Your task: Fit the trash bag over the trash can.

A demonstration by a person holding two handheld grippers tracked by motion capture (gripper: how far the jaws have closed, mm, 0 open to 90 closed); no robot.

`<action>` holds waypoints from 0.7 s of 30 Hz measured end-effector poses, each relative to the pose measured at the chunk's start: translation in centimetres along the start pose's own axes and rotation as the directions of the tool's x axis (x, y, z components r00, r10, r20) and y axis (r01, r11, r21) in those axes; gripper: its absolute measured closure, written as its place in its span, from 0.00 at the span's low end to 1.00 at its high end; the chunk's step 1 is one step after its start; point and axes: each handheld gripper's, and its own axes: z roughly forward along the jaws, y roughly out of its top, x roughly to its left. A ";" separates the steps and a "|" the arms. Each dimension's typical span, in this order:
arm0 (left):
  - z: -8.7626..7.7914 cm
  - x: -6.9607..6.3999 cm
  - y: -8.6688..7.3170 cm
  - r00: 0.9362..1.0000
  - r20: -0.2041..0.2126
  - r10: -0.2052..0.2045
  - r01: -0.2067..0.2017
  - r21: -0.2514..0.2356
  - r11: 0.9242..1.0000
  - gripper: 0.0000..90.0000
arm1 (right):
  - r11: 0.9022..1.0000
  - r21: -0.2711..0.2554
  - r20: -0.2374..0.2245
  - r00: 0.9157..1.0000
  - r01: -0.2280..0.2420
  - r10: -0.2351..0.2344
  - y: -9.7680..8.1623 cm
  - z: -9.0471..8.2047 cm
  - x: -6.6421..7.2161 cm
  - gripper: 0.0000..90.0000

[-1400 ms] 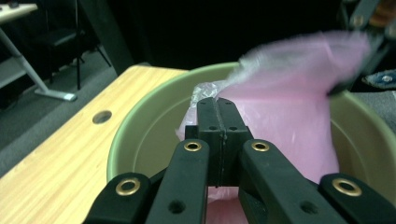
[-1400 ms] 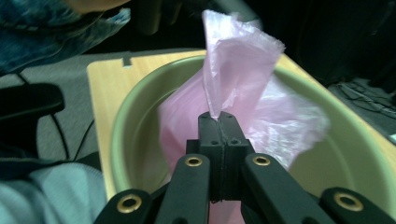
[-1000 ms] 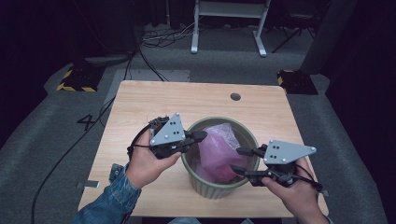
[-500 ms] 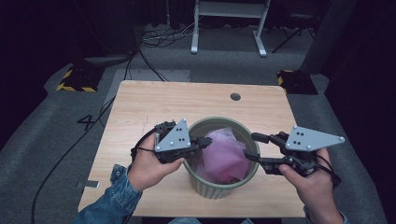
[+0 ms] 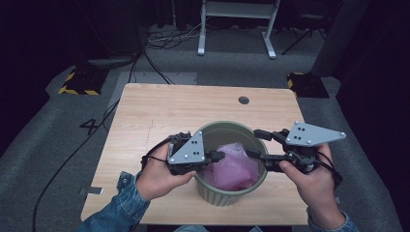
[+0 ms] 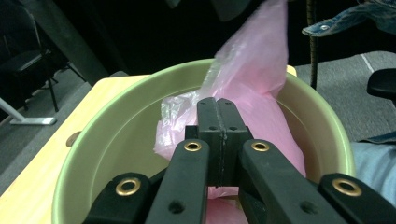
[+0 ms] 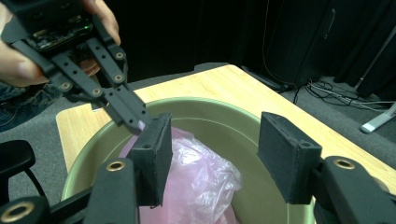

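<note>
A green round bin (image 5: 232,124) stands near the front of the wooden table, with a crumpled pink plastic bag (image 5: 237,166) inside it. My left gripper (image 5: 218,156) reaches over the bin's left rim and is shut on an edge of the bag. In the left gripper view the shut jaws (image 6: 218,116) pinch the bag (image 6: 252,84), and a flap rises up to the right above the bin (image 6: 116,102). My right gripper (image 5: 255,144) hangs over the right rim, open. In the right gripper view its pads (image 7: 152,158) stand apart above the bag (image 7: 196,177), facing the left gripper (image 7: 135,119).
The wooden table (image 5: 159,116) has a round cable hole (image 5: 243,100) at the back right. Beyond it on the grey floor are a white frame (image 5: 237,24), loose cables (image 5: 159,41) and yellow-striped blocks (image 5: 77,82) at both back corners.
The right gripper has drawn back to the right and risen slightly. The bag, puffed above the rim before, now lies lower inside the bin. The left gripper has edged further over the rim.
</note>
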 end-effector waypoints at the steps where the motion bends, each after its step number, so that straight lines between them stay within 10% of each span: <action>1: 0.0 -0.1 0.0 1.000 0.002 0.002 -0.002 0.000 1.000 1.00 | 1.000 0.003 -0.001 1.000 -0.002 0.002 0.0 0.1 0.0 0.51; 9: 0.1 -0.1 0.2 1.000 0.002 0.009 -0.009 -0.010 1.000 1.00 | 0.999 0.051 -0.055 0.998 -0.002 0.005 -0.2 1.3 0.7 0.56; 16: -0.1 -0.2 0.1 1.000 -0.001 0.003 -0.003 -0.015 1.000 1.00 | 0.991 0.133 -0.135 0.991 0.027 -0.009 -0.6 2.0 1.1 0.99; 21: -0.6 -0.1 -0.2 1.000 -0.011 -0.005 0.005 -0.012 1.000 1.00 | 0.993 0.118 -0.111 0.994 0.014 0.000 -0.6 1.5 0.6 1.00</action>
